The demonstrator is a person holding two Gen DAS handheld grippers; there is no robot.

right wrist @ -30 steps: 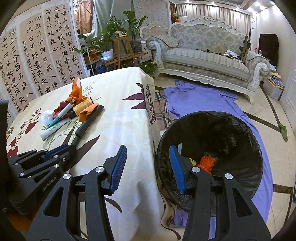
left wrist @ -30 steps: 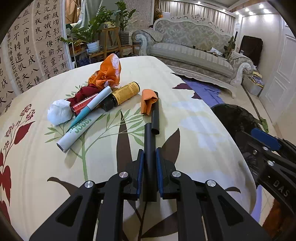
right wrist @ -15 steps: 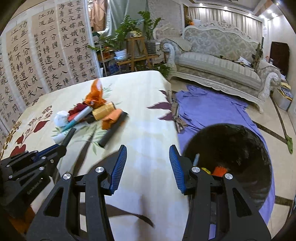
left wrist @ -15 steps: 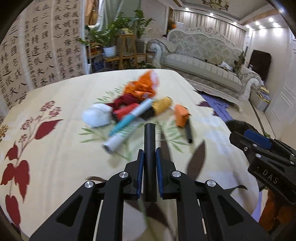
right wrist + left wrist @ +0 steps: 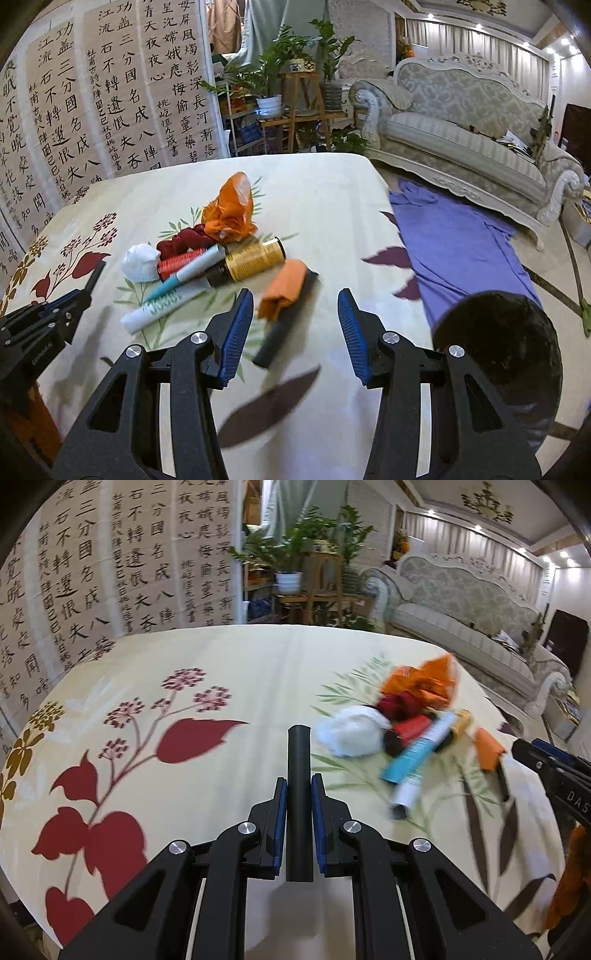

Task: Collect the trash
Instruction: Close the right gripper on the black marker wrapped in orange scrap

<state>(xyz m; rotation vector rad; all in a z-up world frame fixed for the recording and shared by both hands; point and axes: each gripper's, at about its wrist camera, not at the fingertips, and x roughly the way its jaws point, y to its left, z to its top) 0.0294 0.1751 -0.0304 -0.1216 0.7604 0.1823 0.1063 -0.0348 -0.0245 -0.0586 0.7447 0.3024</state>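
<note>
Left claw (image 5: 298, 805): pressed together on a black tube (image 5: 298, 775), which stands out forward between the blue pads, lifted clear of the table (image 5: 229, 664).
Right claw (image 5: 295, 325): spread apart, nothing between the pads; it hangs above the near end of the trash pile.
Table: covered by a cream cloth printed with red leaves and flowers.
Trash pile: clustered on the table's right half, items touching or overlapping.
Pile contents: a crumpled orange wrapper (image 5: 231, 210) at the far end; a dark red crumple (image 5: 184, 238) just beside it; a white wad (image 5: 142, 262) at the left; a small red can (image 5: 179, 262); a white and teal tube (image 5: 173, 295) lying aslant; a gold-labelled bottle (image 5: 251, 262) on its side.
Nearest piece: an orange scrap (image 5: 284, 290) draped over a second black stick (image 5: 288, 325), just ahead of my right claw.
Bin: a black trash bin (image 5: 502, 354) stands on the floor beside the table's right edge, next to a purple cloth (image 5: 458, 251).
Step in hand, as I judge it: one piece is already gripped on the left, and the right is lining up for its own pick.
Next move calls for: lowering the right claw astride the stick and scrap, closing, then carrying both loads over the bin's mouth.
Caution: the pile is blurred in the left view, so finer detail is uncertain.
</note>
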